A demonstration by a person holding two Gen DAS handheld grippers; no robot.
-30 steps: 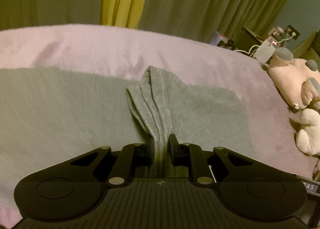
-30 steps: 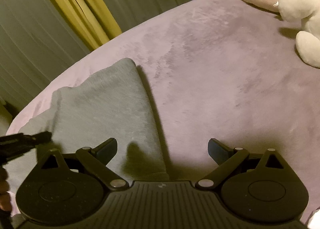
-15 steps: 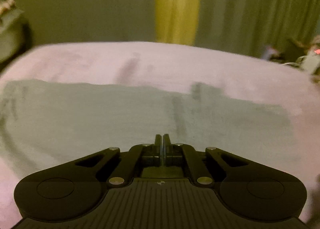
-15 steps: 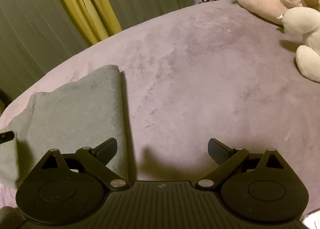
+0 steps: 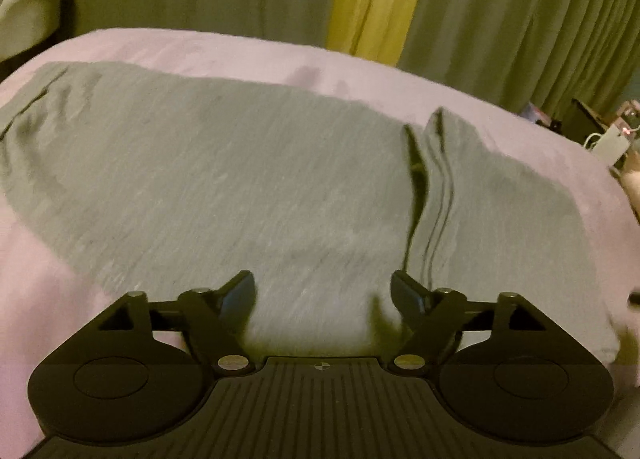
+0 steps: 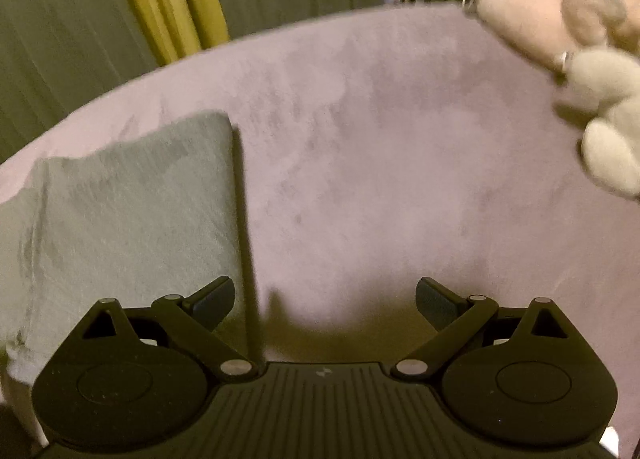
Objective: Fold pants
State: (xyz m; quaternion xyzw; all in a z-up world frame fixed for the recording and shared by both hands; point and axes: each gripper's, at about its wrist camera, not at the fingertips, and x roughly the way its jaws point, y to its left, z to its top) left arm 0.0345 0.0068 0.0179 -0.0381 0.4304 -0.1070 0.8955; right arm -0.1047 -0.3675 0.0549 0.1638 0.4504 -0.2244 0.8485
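Hovering left gripper (image 5: 322, 293): jaws just opening wide, empty, grey pants (image 5: 224, 187) lying beneath.
Right gripper (image 6: 325, 297): gaping wide, holding nothing, pants lying beside its left finger.
Bedspread (image 6: 380, 163): stretching ahead.

Bedroom: bed (image 6: 380, 179), curtains (image 5: 500, 11), plush toys (image 6: 560, 19)

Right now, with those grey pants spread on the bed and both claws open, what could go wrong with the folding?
The ridge of bunched cloth standing up in the pants could get pressed in as a crease if the next fold goes over it. The left gripper, whose jaws have just been opening, holds nothing, so a hasty grab may catch one layer only. The right gripper hangs over bare bedspread beside the pants' edge and might pinch that instead.
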